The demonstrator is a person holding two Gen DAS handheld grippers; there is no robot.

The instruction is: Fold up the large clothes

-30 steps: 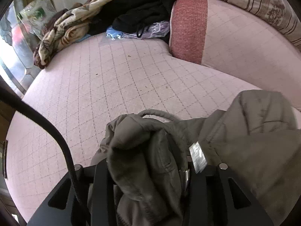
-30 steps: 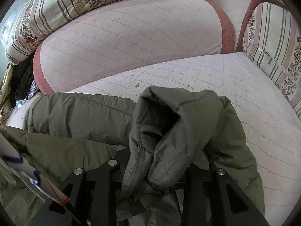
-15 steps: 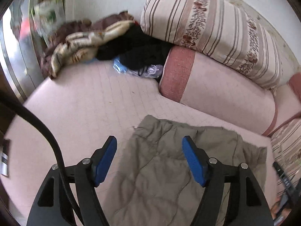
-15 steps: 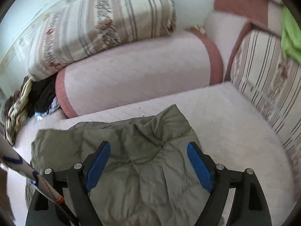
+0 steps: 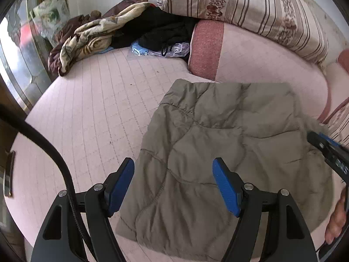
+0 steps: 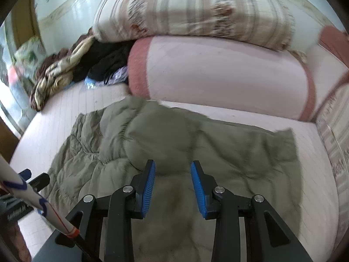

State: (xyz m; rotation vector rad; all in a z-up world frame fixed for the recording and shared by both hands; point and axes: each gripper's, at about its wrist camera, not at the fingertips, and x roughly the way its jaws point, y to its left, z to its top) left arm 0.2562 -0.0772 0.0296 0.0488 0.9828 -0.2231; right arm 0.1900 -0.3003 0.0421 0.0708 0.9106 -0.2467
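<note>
An olive-green quilted jacket (image 5: 218, 152) lies folded flat on the pink quilted mattress (image 5: 91, 113); it also shows in the right wrist view (image 6: 174, 139). My left gripper (image 5: 173, 183) is open and empty, held above the jacket's near left part. My right gripper (image 6: 173, 185) is open with a narrower gap, empty, above the jacket's near middle. The right gripper also shows at the right edge of the left wrist view (image 5: 327, 150).
A pink bolster with red ends (image 5: 250, 61) lies behind the jacket, a striped floral pillow (image 5: 240, 6) on top. A heap of blankets and dark clothes (image 5: 122, 28) sits at the far left. A striped cushion (image 6: 336, 131) borders the right side.
Both grippers have let go of the bunched jacket, opened and pulled back and up. The jacket now lies spread flat. The right gripper's gap has narrowed since half a second ago.
</note>
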